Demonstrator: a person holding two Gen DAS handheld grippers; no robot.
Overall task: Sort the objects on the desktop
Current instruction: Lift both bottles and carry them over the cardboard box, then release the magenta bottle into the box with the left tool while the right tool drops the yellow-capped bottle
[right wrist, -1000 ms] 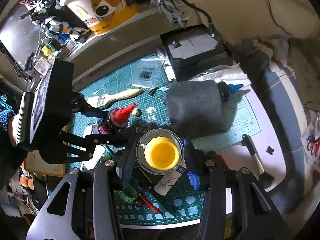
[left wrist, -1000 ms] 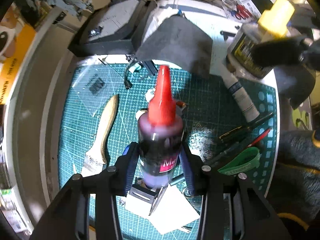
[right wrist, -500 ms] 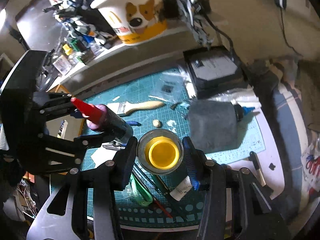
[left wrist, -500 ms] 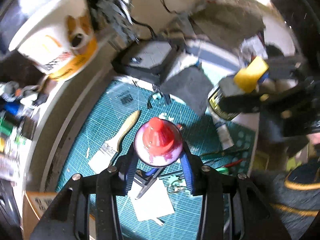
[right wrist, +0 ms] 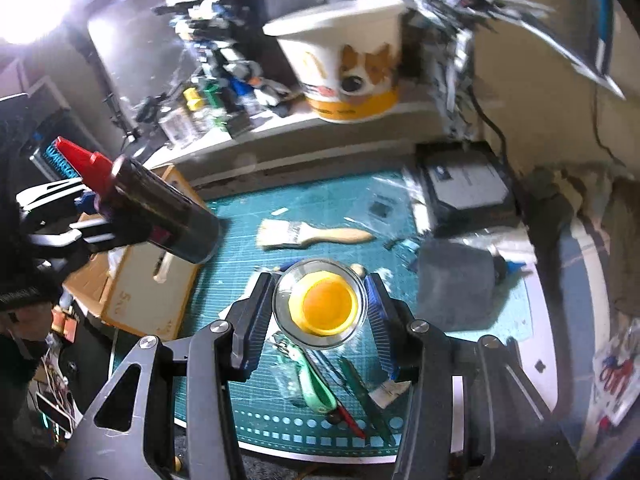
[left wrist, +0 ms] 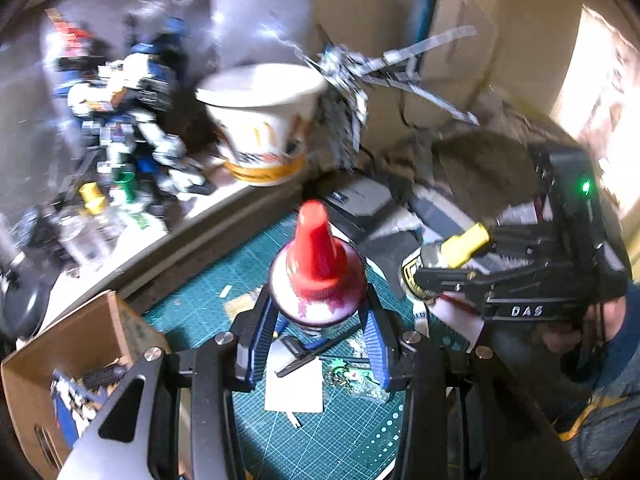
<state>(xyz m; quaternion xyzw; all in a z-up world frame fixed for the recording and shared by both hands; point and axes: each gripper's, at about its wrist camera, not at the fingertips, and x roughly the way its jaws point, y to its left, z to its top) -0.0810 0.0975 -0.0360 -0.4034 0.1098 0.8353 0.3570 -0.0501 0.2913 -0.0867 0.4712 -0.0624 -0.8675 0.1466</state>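
While left fingers (left wrist: 262,332) clamp the red-capped bottle (left wrist: 318,268), right fingers (right wrist: 376,312) clamp the yellow-capped jar (right wrist: 322,304).

Both wrist views high, sharing cutting mat (left wrist: 320,440)

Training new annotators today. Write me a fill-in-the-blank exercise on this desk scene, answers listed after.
1. The left gripper is shut on a bottle with a ____ nozzle cap.
2. The right gripper is shut on a jar whose lid is ____.
3. The paintbrush lies on the ____ cutting mat.
4. The paper bucket on the shelf shows a ____ face.

Answers: red; yellow; green; dog's
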